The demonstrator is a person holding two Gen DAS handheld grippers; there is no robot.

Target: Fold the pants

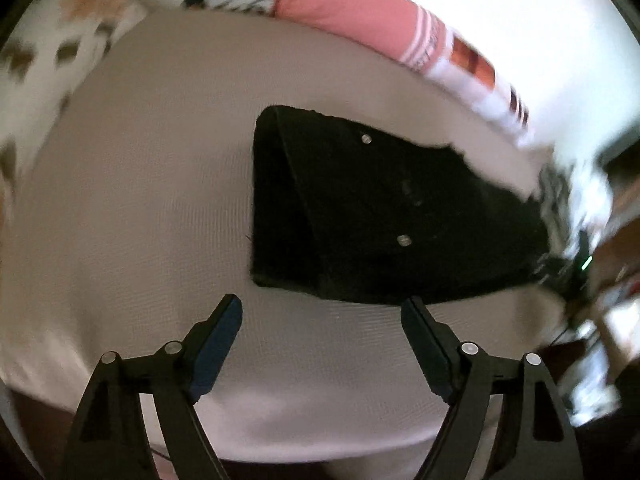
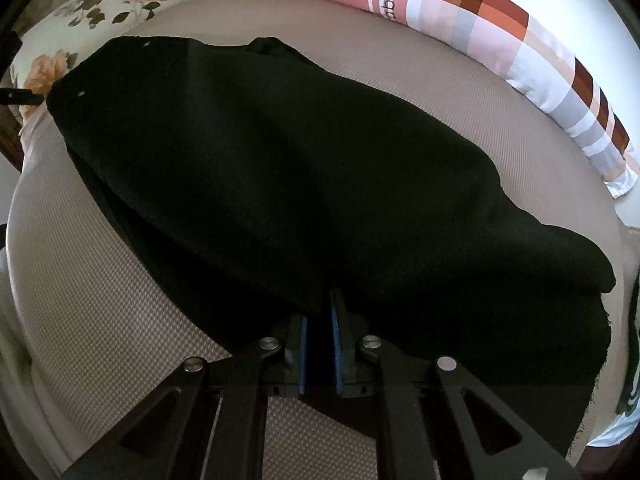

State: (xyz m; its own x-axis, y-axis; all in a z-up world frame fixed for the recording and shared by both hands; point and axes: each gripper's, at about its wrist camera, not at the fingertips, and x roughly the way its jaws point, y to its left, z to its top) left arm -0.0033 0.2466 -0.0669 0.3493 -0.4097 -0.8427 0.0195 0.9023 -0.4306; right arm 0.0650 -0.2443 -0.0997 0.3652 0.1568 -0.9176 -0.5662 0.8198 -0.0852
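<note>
Black pants [image 1: 400, 216] lie on a beige mattress [image 1: 140, 200]. In the left wrist view they show as a dark folded shape with two small metal studs, ahead of my left gripper [image 1: 322, 312], which is open, empty and held above the bed just short of their near edge. In the right wrist view the pants [image 2: 300, 168] stretch from upper left to lower right. My right gripper [image 2: 318, 312] is shut on their near edge, with black cloth between the blue pads [image 2: 335, 344].
A pink and checked pillow [image 2: 500, 32] lies along the far side of the mattress [image 2: 100, 280]. A floral pillow [image 2: 100, 4] sits at the far left. Blurred clutter [image 1: 592, 280] shows at the right of the left wrist view.
</note>
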